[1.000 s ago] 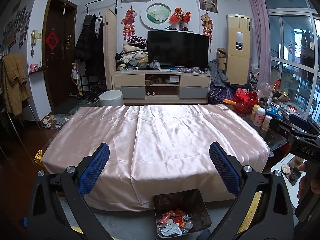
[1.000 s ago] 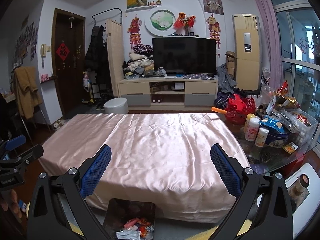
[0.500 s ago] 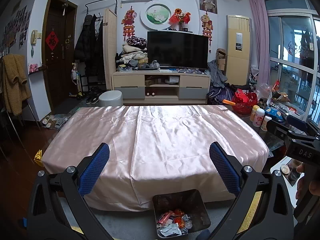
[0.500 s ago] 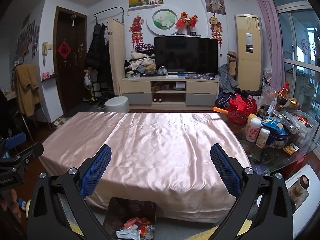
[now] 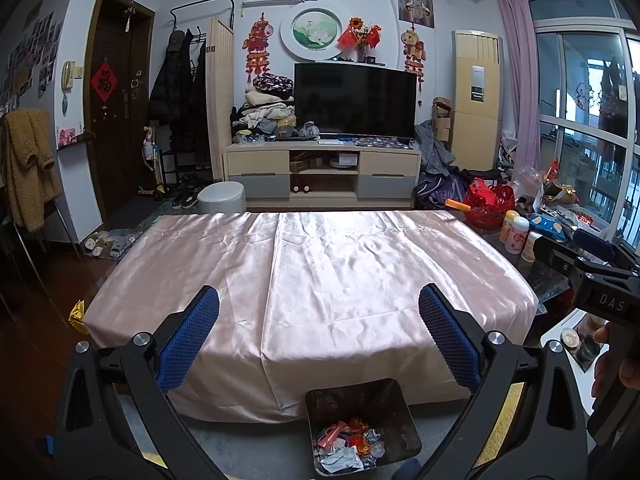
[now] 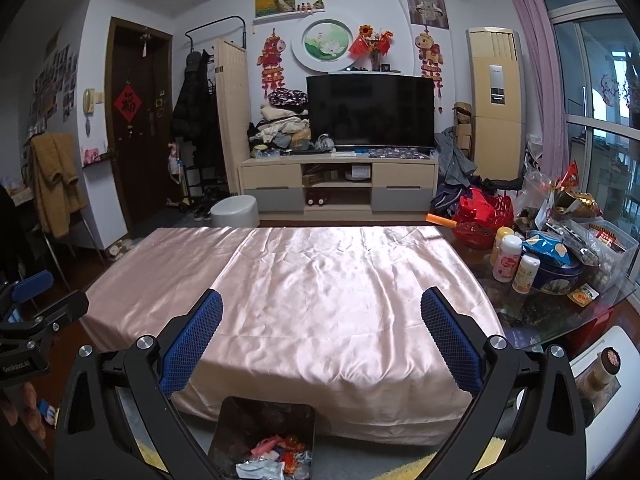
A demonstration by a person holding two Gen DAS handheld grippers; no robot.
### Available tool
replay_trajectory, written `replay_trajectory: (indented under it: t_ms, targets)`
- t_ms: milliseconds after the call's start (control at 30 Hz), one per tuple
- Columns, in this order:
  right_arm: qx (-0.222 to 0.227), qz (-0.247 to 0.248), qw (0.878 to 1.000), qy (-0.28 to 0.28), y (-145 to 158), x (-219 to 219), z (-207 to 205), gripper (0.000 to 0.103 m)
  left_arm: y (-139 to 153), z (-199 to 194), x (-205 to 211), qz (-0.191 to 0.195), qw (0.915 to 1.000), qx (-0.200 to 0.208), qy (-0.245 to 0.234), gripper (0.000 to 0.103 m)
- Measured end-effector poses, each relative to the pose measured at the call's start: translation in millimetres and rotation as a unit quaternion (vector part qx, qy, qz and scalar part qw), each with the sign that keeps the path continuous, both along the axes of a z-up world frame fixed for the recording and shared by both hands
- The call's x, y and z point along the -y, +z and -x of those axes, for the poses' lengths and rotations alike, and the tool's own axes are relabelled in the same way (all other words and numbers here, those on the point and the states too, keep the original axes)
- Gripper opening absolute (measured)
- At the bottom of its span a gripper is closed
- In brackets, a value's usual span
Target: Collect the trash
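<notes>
right gripper (image 5: 592,256) marked "das", left gripper (image 6: 24,316), trash bin (image 5: 360,424)

The left black two-finger gripper with blue textured pads (image 5: 319,312) is held level, its jaws spread wide with nothing between them. The right black gripper with matching blue pads (image 6: 322,314) sits beside it, equally wide apart and empty. A hand (image 5: 614,364) grips the right handle.
</notes>
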State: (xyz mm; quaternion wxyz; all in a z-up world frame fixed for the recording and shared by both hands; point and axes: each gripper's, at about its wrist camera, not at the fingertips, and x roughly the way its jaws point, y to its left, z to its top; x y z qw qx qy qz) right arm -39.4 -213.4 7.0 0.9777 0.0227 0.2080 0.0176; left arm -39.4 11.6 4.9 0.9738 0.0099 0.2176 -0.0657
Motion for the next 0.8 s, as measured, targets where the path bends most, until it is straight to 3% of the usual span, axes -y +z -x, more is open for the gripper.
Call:
replay_trajectory:
  t_ms: [800]
  targets:
    - [-0.001,0.001,1.000,0.001,-1.1,-0.8,1.7,0.100,0.4,1.1,1.1,-0.001,1.0000,0.001,-0.001,0.095]
